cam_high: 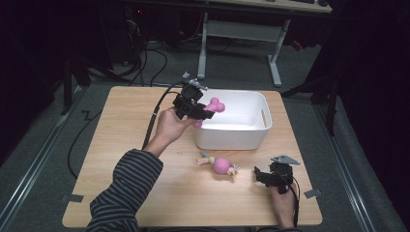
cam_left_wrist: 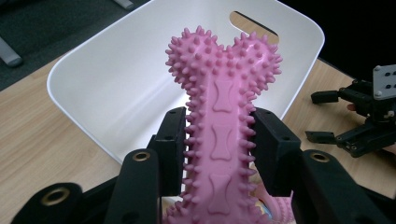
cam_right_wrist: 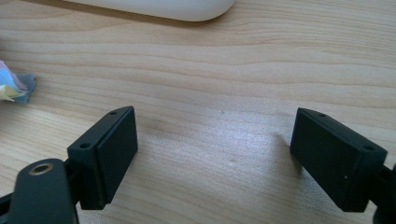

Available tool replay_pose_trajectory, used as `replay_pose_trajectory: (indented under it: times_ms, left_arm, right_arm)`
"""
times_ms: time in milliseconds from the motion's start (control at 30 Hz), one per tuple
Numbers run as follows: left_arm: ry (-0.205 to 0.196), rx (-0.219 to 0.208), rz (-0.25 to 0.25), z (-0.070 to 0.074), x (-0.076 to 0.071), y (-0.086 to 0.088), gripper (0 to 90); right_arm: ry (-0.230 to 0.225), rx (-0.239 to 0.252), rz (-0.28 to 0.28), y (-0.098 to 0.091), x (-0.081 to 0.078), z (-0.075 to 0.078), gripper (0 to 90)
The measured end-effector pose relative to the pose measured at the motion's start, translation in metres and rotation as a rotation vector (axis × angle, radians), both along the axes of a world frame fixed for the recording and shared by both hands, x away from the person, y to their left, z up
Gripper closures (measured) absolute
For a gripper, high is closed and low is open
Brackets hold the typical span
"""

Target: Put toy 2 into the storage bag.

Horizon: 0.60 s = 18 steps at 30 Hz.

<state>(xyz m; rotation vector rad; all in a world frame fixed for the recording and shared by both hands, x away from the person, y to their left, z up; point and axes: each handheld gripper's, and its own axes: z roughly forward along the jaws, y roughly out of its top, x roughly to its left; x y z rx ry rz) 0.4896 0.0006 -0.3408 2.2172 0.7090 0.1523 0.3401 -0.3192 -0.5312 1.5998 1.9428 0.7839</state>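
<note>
Two grippers are at work over one wooden table (cam_high: 145, 145), and there are two toys and one bin to count. The left gripper (cam_left_wrist: 217, 140) has its jaws clamped on the shaft of a pink spiked bone toy (cam_left_wrist: 222, 93), one pad pressed to each side (the spikes bend against them), so the toy stands upright between the jaws with its lobed head clear above them. In the high view that left gripper (cam_high: 196, 107) is raised at about twelve o'clock of the table's middle, holding the bone toy (cam_high: 213, 105) over the near-left rim of the single white bin (cam_high: 251, 133), which sits on the table at roughly one o'clock.

The right gripper (cam_high: 263, 176) rests low at about four o'clock, near the table's front edge, with a hand behind it. In the right gripper view its jaws (cam_right_wrist: 215, 158) stand wide apart with bare wood between them and nothing in their hold.

The second toy, a pink ball toy with pale tassels (cam_high: 220, 165), lies flat on the table at five o'clock of the middle, just in front of the bin and to the left of the right gripper, touching neither.
</note>
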Motion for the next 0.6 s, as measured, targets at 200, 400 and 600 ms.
replay_pose_trajectory:
  times_ms: [200,400,600]
  left_arm:
    - [-0.004,0.018,-0.011,-0.001,0.006,-0.01,58.0]
    - [0.003,0.01,-0.01,-0.003,0.013,-0.017,58.1]
    - [0.004,0.003,-0.01,-0.007,0.02,-0.026,58.1]
  right_arm:
    - [-0.001,0.0,0.001,0.0,0.0,0.0,15.0]
    - [-0.001,0.0,0.0,0.0,0.0,0.0,15.0]
    - [-0.001,0.0,0.0,0.0,0.0,0.0,15.0]
